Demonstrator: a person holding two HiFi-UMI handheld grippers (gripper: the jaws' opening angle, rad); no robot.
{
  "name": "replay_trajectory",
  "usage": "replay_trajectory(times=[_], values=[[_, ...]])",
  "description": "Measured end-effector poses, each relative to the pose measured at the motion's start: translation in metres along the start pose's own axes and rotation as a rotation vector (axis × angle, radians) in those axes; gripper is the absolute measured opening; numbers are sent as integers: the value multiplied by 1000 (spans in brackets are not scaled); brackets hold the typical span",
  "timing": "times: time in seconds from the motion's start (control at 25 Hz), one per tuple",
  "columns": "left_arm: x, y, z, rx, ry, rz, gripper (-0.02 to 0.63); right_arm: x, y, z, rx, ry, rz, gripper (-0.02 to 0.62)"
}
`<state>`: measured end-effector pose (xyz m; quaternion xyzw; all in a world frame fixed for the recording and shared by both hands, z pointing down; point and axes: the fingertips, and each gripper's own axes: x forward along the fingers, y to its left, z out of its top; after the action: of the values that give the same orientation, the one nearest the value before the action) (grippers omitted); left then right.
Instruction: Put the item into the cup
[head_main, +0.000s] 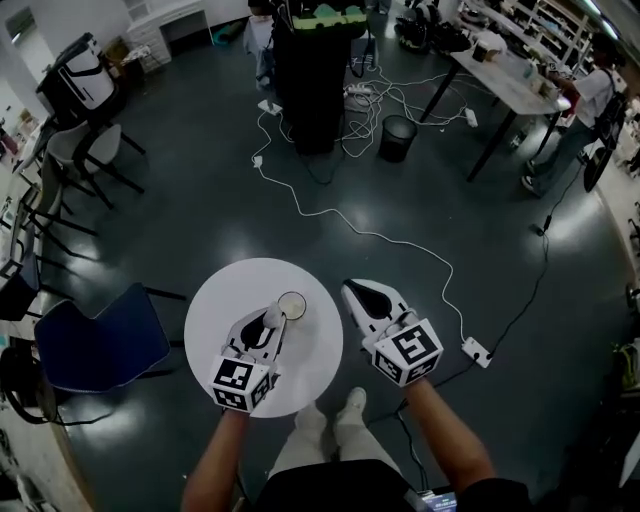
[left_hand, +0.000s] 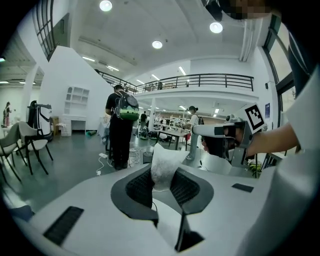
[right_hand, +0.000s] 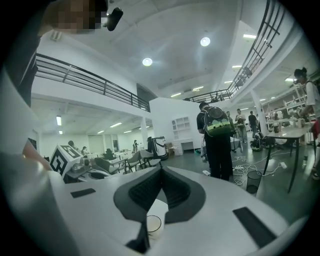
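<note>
The left hand-held gripper (head_main: 272, 318) is clamped on a small white crumpled paper pouch (left_hand: 162, 165). It holds the pouch upright over the round white worktop (head_main: 225, 300), just to the near left of the small pale open-topped cup (head_main: 292, 305) standing there. The right hand-held gripper (head_main: 352, 291) hangs just beyond the worktop's right edge, jaws pressed together with nothing between them.

The white packet (left_hand: 163, 165) sits down between the left gripper's (left_hand: 162, 182) jaws, which hide its lower part. In the head view it is too small to make out. The right gripper's (right_hand: 161, 175) closed jaws cover the cup's (right_hand: 154, 223) left side.
</note>
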<state>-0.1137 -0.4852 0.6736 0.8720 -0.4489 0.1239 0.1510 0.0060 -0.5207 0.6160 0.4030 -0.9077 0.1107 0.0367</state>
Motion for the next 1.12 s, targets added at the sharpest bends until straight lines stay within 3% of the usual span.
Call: replay_trajectory(times=[0.36,0.72,1.12], values=[[42,16,-43,52,85,-14,87,20,-7,-30,9,38,11,17],[80,34,-87,164,194,-28,87,30,-18,-62,14,81,-4,15],[102,47,-130,171,272,-39,89,29,-24,-86,35,110,-30,15]])
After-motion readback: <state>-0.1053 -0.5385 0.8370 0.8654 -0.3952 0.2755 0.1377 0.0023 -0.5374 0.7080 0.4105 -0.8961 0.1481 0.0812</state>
